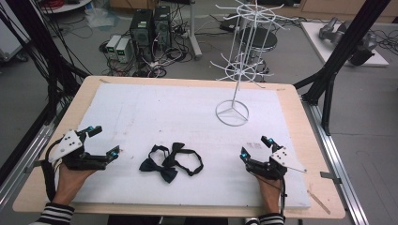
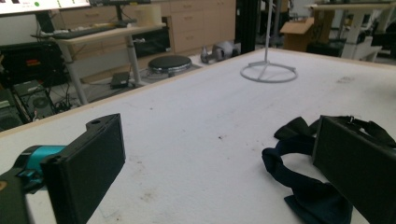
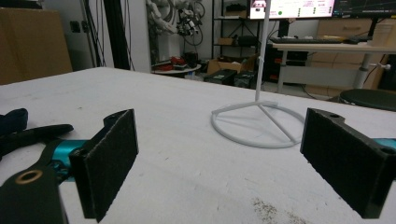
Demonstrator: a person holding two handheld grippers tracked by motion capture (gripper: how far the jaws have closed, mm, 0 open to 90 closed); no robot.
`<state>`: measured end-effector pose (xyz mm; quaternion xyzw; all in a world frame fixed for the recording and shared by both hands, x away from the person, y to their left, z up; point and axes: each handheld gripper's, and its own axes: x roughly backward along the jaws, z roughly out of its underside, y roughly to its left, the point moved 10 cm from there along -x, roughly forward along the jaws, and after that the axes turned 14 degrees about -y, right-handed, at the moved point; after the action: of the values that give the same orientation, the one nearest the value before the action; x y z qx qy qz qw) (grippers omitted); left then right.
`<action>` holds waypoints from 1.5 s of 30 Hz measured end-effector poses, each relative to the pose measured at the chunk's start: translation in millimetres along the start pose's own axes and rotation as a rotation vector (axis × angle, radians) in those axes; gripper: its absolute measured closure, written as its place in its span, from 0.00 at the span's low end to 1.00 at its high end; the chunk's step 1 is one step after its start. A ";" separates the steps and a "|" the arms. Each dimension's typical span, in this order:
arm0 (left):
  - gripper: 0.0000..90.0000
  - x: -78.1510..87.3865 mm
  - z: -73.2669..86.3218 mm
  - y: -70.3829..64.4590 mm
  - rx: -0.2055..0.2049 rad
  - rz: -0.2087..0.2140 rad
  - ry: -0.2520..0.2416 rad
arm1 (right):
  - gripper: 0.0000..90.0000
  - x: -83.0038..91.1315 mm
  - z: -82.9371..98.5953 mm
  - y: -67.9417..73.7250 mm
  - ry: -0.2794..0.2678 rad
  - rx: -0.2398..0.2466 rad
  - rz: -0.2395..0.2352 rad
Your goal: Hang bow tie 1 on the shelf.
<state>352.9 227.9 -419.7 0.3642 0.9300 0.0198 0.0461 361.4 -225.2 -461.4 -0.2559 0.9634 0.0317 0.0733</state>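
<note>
White foam table [image 1: 141,108]: bow ties [image 1: 170,162] untouched, rack [image 1: 239,61] at 1 o'clock bare.
Left gripper [image 1: 104,143], right gripper [image 1: 256,149] flank ties at 9 and 3; jaws spread, empty; hanging not begun.

A grey floor [image 1: 291,61] fills the top of the high view, with computer towers [image 1: 151,26] and tangled cables at upper centre, a round black stool [image 1: 257,38] right of them, and black frame posts [image 1: 345,44] at upper right.

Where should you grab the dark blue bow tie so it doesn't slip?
Probably at the narrow knot in the middle of the dark blue bow tie, coming straight down from above with the left gripper. It lies flat; the wings are wide and floppy, and its strap tangles with the black bow tie.
</note>
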 end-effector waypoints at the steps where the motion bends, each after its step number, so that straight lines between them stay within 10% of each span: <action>1: 0.03 -1.5 0.8 -1.0 -0.006 0.005 0.023 | 0.12 -0.1 -0.1 -0.4 -0.001 0.003 0.000; 32: 0.03 -41.3 -0.7 -49.8 -0.111 0.349 0.325 | 0.12 -0.3 -0.3 -0.8 -0.004 0.008 -0.001; 36: 0.03 -44.8 7.4 -54.9 -0.176 0.377 0.385 | 0.12 -0.3 -0.3 -0.7 -0.004 0.007 -0.001; 45: 0.03 -50.9 14.0 -62.0 -0.159 0.437 0.451 | 0.12 -0.2 -0.3 -0.8 -0.003 0.007 0.000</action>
<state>349.6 147.9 -434.3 0.5371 0.8120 0.1820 -0.1383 361.9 -225.8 -461.1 -0.2555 0.9634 0.0288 0.0755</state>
